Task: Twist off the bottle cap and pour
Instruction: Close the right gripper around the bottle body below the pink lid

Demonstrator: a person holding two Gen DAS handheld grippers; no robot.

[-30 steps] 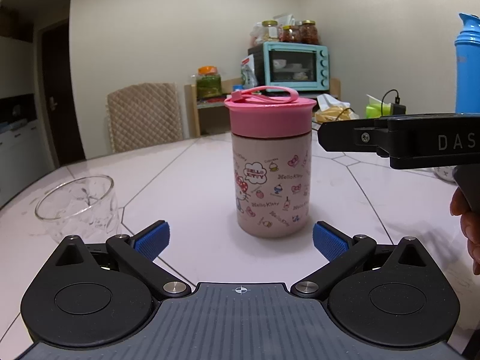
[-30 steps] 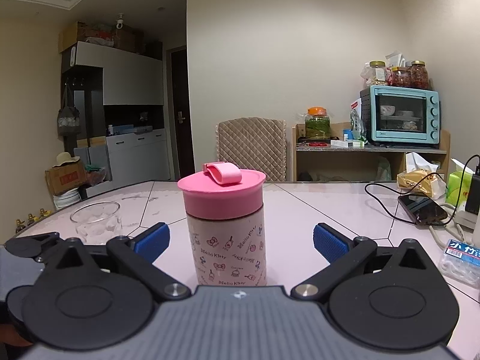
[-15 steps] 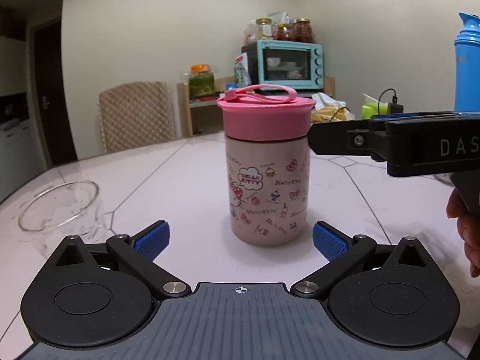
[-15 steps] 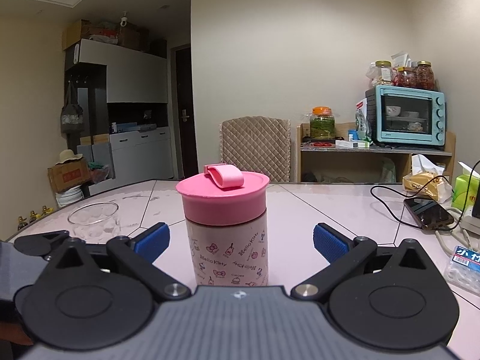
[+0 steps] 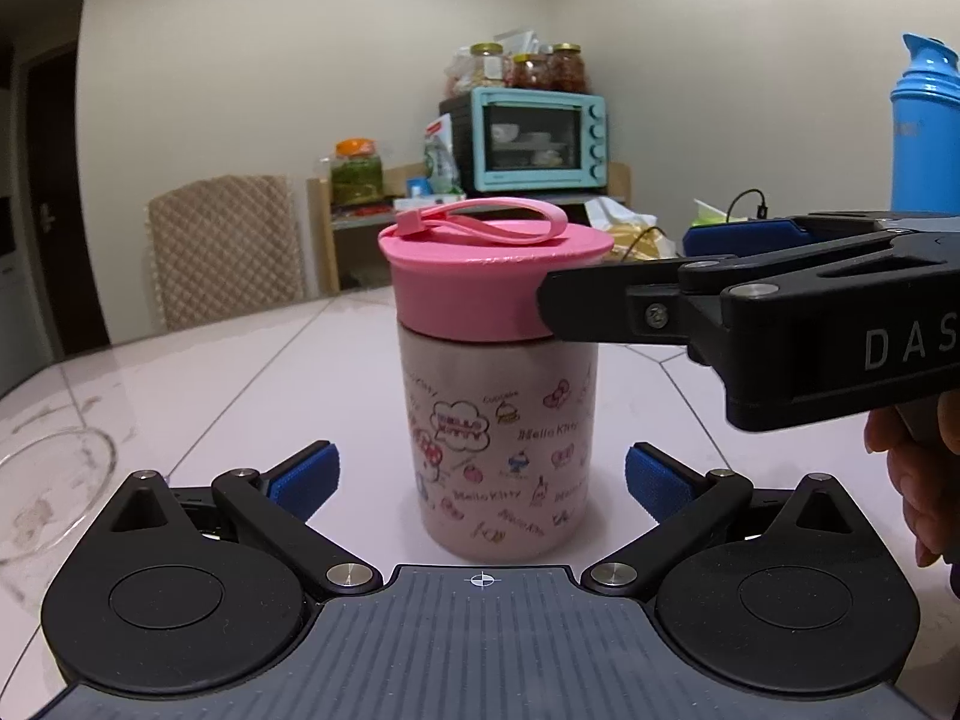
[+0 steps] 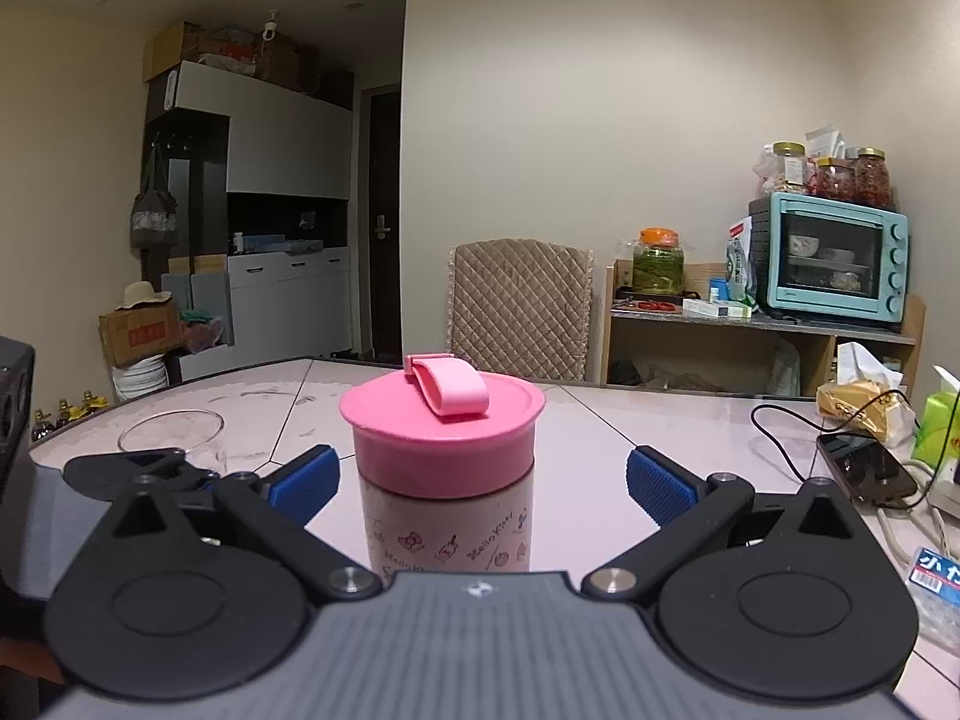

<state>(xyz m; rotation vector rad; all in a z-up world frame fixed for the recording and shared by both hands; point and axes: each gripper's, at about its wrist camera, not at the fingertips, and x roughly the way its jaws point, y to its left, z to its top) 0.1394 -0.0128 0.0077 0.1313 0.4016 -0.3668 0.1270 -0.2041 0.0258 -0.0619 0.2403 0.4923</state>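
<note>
A Hello Kitty bottle (image 5: 498,444) with a pink screw cap (image 5: 480,288) and pink strap stands upright on the pale table. My left gripper (image 5: 483,480) is open, its blue pads level with the bottle's lower body on either side, not touching. My right gripper (image 6: 483,477) is open around the cap (image 6: 441,438), pads apart from it. In the left wrist view the right gripper's black finger (image 5: 606,312) reaches the cap's right side. A clear glass (image 6: 171,441) stands to the left, and shows at the left edge of the left wrist view (image 5: 48,480).
A tall blue flask (image 5: 927,132) stands at the right. A phone (image 6: 864,468) with cables, snack bags and a green box lie at the table's right. A quilted chair (image 6: 519,306) and a shelf with a teal oven (image 6: 831,258) stand behind.
Both grippers have moved closer to the bottle. The right gripper has come around the cap; the left gripper now brackets the bottle's body. The bottle has not moved.
</note>
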